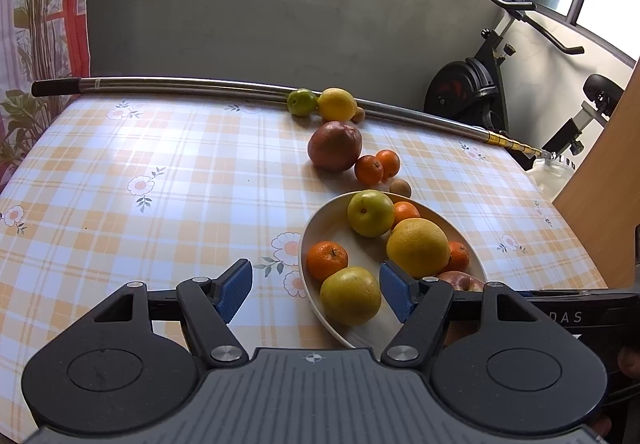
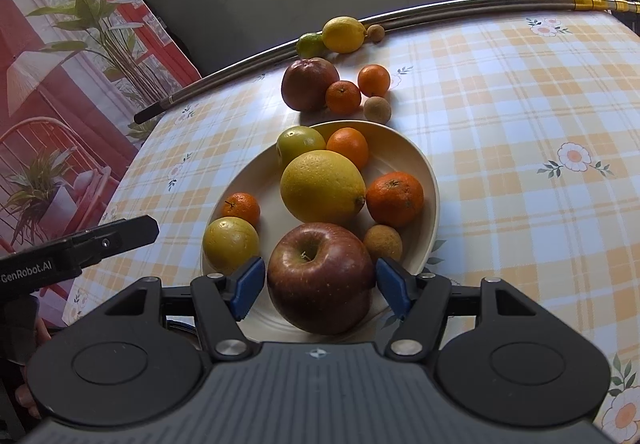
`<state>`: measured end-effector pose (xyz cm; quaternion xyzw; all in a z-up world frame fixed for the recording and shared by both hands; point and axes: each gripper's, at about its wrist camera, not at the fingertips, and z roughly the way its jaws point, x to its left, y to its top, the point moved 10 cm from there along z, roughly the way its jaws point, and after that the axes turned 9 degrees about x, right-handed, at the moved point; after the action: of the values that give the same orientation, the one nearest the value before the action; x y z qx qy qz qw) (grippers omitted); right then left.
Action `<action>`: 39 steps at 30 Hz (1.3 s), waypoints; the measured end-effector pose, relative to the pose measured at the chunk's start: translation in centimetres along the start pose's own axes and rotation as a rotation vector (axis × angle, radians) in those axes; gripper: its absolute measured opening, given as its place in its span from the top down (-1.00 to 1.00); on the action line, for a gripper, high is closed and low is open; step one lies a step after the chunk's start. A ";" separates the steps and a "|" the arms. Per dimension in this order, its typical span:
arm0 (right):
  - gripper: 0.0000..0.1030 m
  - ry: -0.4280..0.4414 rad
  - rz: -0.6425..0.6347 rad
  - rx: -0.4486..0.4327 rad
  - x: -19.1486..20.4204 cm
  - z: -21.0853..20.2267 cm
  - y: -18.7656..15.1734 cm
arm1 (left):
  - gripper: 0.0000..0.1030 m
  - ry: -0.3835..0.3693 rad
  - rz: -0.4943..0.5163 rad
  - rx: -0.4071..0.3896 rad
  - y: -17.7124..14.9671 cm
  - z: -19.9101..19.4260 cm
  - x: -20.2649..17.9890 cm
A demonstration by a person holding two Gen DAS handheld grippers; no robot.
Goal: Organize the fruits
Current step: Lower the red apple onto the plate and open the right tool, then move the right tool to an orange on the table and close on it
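Note:
A cream plate point(image 2: 430, 180) point(image 1: 320, 220) holds several fruits: a big yellow citrus point(image 2: 322, 186) point(image 1: 418, 246), mandarins point(image 2: 394, 198), yellow-green fruits point(image 2: 230, 244) point(image 1: 350, 295), a small brown fruit point(image 2: 383, 243). My right gripper point(image 2: 320, 284) has its blue pads on both sides of a red apple point(image 2: 318, 278) at the plate's near edge; the apple also shows in the left wrist view point(image 1: 460, 281). My left gripper point(image 1: 316, 290) is open and empty over the plate's left edge. Loose on the table beyond the plate: a large red fruit point(image 2: 310, 84), two mandarins point(image 2: 343, 97), a brown fruit point(image 2: 377, 109), a lemon point(image 2: 344, 34), a lime point(image 2: 310, 45).
The table has an orange plaid floral cloth point(image 1: 160, 172). A long metal pole point(image 1: 180, 84) lies along its far edge, touching the lemon and lime. An exercise bike point(image 1: 480, 84) stands behind the table at the right. A wooden panel point(image 1: 608, 180) rises at the right edge.

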<state>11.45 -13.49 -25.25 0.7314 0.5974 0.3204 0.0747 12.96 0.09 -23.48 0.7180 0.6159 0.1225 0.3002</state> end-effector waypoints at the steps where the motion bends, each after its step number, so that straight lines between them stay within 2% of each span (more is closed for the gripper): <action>1: -0.28 0.002 -0.002 -0.006 0.0 -0.1 0.1 | -0.41 0.001 0.001 0.000 0.0 0.0 0.0; 19: -0.28 -0.009 -0.016 -0.089 -0.8 -2.9 2.0 | -0.41 -0.012 -0.057 0.002 0.6 -0.2 0.9; 32: -0.25 -0.093 -0.085 -0.139 -3.8 -3.4 6.2 | -0.41 0.023 -0.114 -0.030 4.7 -0.1 3.9; 34: -0.13 -0.097 -0.105 -0.140 -4.2 -3.0 7.0 | -0.41 0.024 -0.115 -0.032 5.5 0.2 3.9; 39: -0.06 -0.087 -0.165 -0.137 -4.6 -1.3 9.3 | -0.41 0.036 -0.115 -0.033 7.2 1.5 3.9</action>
<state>18.03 -20.69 -21.40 0.6861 0.6285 0.3211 0.1766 20.40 2.94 -21.22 0.6741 0.6593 0.1282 0.3072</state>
